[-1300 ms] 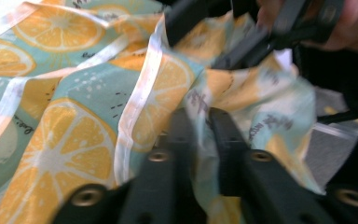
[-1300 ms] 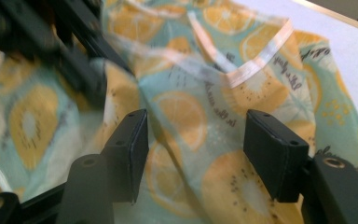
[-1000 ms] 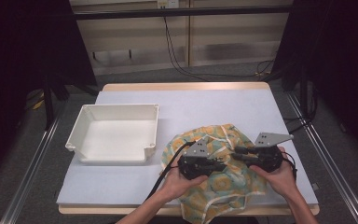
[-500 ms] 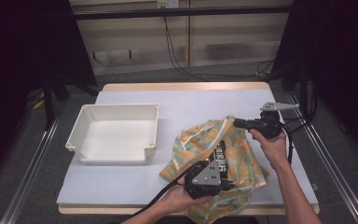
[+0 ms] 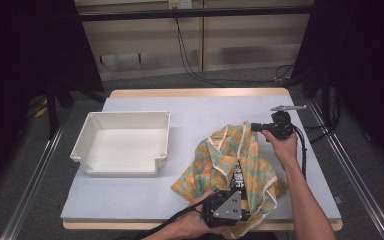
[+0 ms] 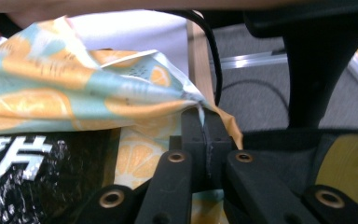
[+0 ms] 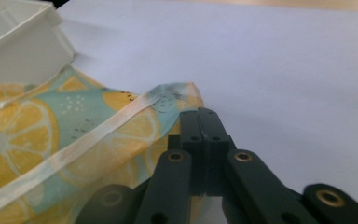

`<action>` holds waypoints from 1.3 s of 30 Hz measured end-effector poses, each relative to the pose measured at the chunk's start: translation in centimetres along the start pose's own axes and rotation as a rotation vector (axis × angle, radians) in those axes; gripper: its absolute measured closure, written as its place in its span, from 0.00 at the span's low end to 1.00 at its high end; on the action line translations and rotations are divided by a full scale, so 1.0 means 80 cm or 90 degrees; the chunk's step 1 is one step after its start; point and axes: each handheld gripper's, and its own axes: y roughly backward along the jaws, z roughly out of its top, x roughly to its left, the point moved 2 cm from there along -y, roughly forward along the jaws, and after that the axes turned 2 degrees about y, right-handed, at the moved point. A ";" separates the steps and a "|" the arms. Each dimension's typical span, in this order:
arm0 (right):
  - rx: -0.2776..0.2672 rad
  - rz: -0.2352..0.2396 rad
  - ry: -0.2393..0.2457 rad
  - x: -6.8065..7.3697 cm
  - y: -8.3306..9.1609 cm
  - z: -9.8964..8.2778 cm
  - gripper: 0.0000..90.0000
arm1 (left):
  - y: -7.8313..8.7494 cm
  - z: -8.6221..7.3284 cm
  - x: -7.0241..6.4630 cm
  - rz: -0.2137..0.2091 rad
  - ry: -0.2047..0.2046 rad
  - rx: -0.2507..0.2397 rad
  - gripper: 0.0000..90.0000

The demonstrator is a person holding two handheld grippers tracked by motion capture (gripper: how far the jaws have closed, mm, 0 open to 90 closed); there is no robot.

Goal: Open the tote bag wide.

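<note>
Lemon-print cloth (image 5: 235, 165) is lying on the right half of the table (image 5: 130, 200), well apart from the white tray (image 5: 125, 142) at left. Left gripper (image 5: 227, 210) is pinching the cloth's near edge at the table's front, jaws clamped tight on the fabric. Right gripper (image 5: 255, 126) is gripping the far corner, jaws pressed together on the hem. Something dark with white lettering is peeking from inside, hard to read. Cloth is stretching lengthwise from near edge to far right corner.
</note>
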 end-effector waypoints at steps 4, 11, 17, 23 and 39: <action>0.020 0.006 0.013 0.008 -0.005 -0.009 0.79 | 0.008 0.000 0.011 0.007 0.041 -0.019 0.85; -0.013 0.014 0.055 0.041 0.051 0.000 0.57 | 0.038 0.003 0.022 0.025 0.087 -0.073 0.71; -0.043 -0.001 0.066 0.053 0.095 0.000 0.50 | 0.072 0.010 0.031 0.042 0.107 -0.119 0.62; -0.042 0.055 0.104 0.099 0.125 -0.007 0.70 | 0.091 0.014 0.046 0.070 0.106 -0.134 0.74; 0.071 0.059 0.157 0.175 0.064 -0.070 0.27 | 0.084 -0.044 0.108 0.203 0.209 -0.053 0.65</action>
